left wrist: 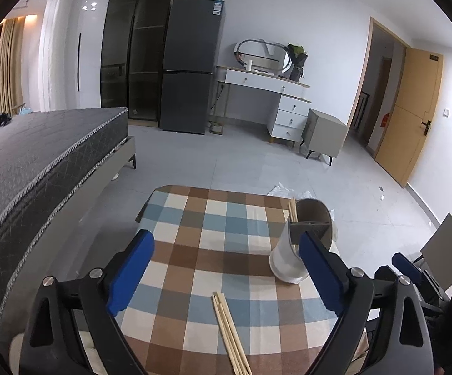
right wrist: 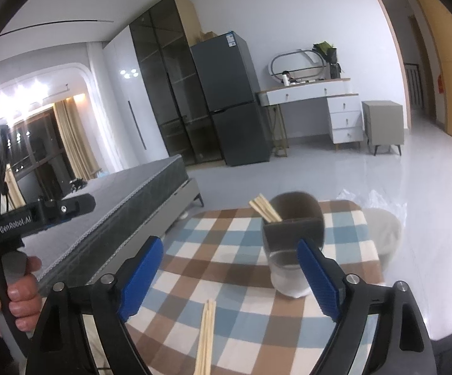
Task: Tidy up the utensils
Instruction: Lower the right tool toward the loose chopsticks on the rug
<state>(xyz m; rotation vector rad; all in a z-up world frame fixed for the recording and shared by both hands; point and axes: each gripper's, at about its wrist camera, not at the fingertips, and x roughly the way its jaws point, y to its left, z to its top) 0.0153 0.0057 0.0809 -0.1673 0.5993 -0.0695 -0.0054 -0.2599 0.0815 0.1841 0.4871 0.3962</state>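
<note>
- The left gripper (left wrist: pixel 226 268) has its blue fingers (left wrist: pixel 130 276) spread wide, gripping nothing and touching nothing; it tilts downward over the checked desk (left wrist: pixel 191 218).
- The right gripper (right wrist: pixel 230 276) likewise has its fingers (right wrist: pixel 141 281) wide apart and empty, angled down at the desk.
- A hand (right wrist: pixel 4 293) grips the left gripper's handle at the left edge of the right wrist view.
- Loose chopsticks (left wrist: pixel 230 334) lie on the near desk, between the left fingers.
- The utensil holder (left wrist: pixel 301 240) stands far right, more chopsticks upright inside.
</note>
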